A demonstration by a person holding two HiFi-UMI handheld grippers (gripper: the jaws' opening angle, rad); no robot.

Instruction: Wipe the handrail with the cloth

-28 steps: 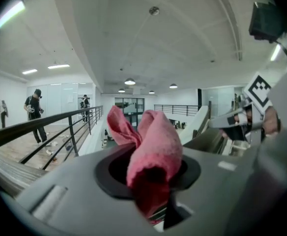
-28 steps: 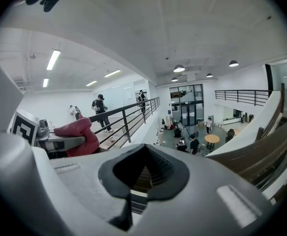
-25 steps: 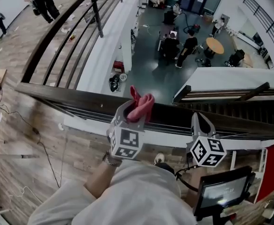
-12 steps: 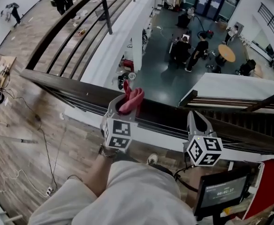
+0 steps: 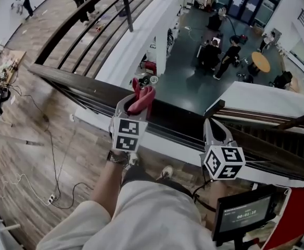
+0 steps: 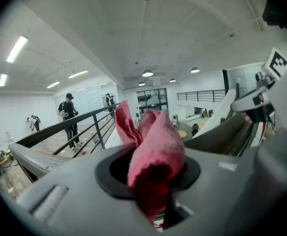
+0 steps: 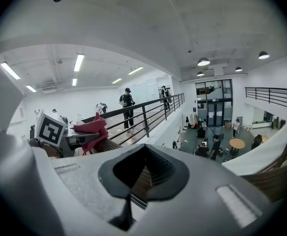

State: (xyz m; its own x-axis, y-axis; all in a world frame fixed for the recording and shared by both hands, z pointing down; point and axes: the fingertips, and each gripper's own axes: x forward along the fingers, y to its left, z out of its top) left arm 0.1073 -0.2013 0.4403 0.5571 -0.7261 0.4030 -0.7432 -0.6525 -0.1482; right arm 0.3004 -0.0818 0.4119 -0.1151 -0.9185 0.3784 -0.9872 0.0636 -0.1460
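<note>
The cloth (image 5: pixel 140 99), pink and bunched into folds, is clenched between the jaws of the left gripper (image 5: pixel 133 108). In the left gripper view the cloth (image 6: pixel 153 149) fills the gap between the jaws and rises above them in two soft peaks. In the head view it sits over the near edge of the handrail (image 5: pixel 79 86), a dark wooden rail running from 9 o'clock down toward 4 o'clock. I cannot tell whether the cloth touches the wood.

The right gripper (image 5: pixel 213 125) is at 3 o'clock of the left one, well apart from it, with its tips at the same handrail. In the right gripper view its jaws (image 7: pixel 128 208) are closed together with nothing between them, the ribbed rail shows just past them, and the cloth (image 7: pixel 91 127) appears at 9 o'clock.

A bare forearm (image 5: pixel 108 178) leads back from the left gripper to a pale sleeve at 6 o'clock. A small screen (image 5: pixel 243 215) stands at 5 o'clock, and cables (image 5: pixel 48 160) trail over the wooden floor at 8 o'clock. A black metal railing (image 5: pixel 97 20) runs off toward 12 o'clock. Beyond the handrail, at 1 o'clock, a lower floor lies far beneath, with people (image 5: pixel 230 56) standing near a round table (image 5: pixel 260 62).
</note>
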